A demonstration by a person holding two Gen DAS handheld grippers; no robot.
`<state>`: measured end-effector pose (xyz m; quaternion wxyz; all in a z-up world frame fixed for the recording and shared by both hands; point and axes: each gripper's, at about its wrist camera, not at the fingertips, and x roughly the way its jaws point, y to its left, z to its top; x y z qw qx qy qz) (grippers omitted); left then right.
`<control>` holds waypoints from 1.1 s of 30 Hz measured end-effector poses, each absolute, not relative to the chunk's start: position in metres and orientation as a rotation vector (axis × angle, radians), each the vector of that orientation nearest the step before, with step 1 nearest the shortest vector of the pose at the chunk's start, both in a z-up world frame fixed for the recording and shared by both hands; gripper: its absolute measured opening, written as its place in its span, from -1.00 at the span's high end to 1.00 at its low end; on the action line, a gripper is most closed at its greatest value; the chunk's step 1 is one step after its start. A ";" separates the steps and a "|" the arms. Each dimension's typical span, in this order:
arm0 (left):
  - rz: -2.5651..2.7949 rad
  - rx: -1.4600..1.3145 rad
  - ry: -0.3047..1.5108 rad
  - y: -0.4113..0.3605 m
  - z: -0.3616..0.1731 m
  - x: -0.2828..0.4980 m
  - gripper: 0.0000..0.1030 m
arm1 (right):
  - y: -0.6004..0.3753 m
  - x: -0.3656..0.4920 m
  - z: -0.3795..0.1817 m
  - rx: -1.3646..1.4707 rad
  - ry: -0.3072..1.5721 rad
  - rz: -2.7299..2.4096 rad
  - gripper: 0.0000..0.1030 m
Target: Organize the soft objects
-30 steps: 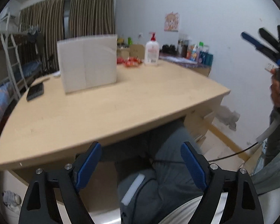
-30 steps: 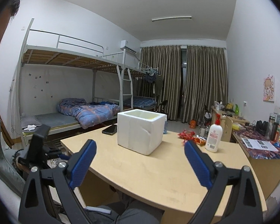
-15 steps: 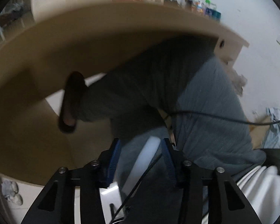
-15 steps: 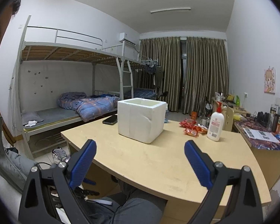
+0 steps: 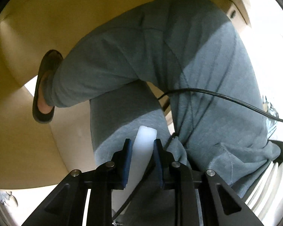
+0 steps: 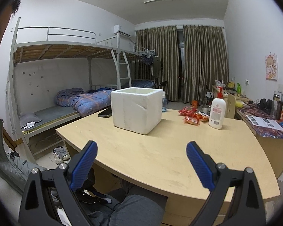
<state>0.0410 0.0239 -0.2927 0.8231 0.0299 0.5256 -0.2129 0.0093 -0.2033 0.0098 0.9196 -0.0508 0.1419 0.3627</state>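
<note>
Left tool (image 5: 140, 146): it points steeply down below the edge of the pale wooden table (image 5: 28, 131), over the lap of a seated person in grey-green trousers (image 5: 160, 56). Its jaws have just been closing. A long white translucent soft block (image 5: 143, 146) stands between the blue pads (image 5: 126, 158), and both pads appear to press against its sides; the block is gripped. The far end of the block protrudes past the fingertips, resting above the person's thigh. A thin black cable (image 5: 226, 98) runs across the trousers from the right and passes beside the block. The person's foot in a dark slipper (image 5: 45, 86) shows under the table at the left.

Right tool (image 6: 141, 160): it is held roughly level above the near edge of the table, jaws spread wide, with nothing between the blue ribbed pads.

On the table: a white foam box with an open top (image 6: 136, 109) stands upright near the middle. A dark phone (image 6: 105, 113) lies flat just to its left. Red snack packets (image 6: 191, 115) lie to its right, and beside them stands a white pump bottle with a red top (image 6: 217, 112).

Background: a metal bunk bed (image 6: 66, 56) with a blue quilt, and brown curtains (image 6: 179, 60).
</note>
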 end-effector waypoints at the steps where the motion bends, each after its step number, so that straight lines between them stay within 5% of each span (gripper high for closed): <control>1: -0.456 0.072 1.120 0.022 -0.291 0.042 0.52 | -0.204 0.010 0.009 -0.101 0.296 0.742 -0.89; 18: -0.501 0.090 1.149 0.022 -0.300 0.051 0.34 | -0.201 0.019 0.004 -0.101 0.335 0.753 -0.89; 25: -0.462 0.140 1.124 0.013 -0.297 0.048 0.78 | -0.199 0.022 0.005 -0.104 0.340 0.755 -0.89; 33: -0.430 0.144 1.051 0.020 -0.270 0.035 0.79 | -0.198 0.021 0.006 -0.109 0.334 0.756 -0.89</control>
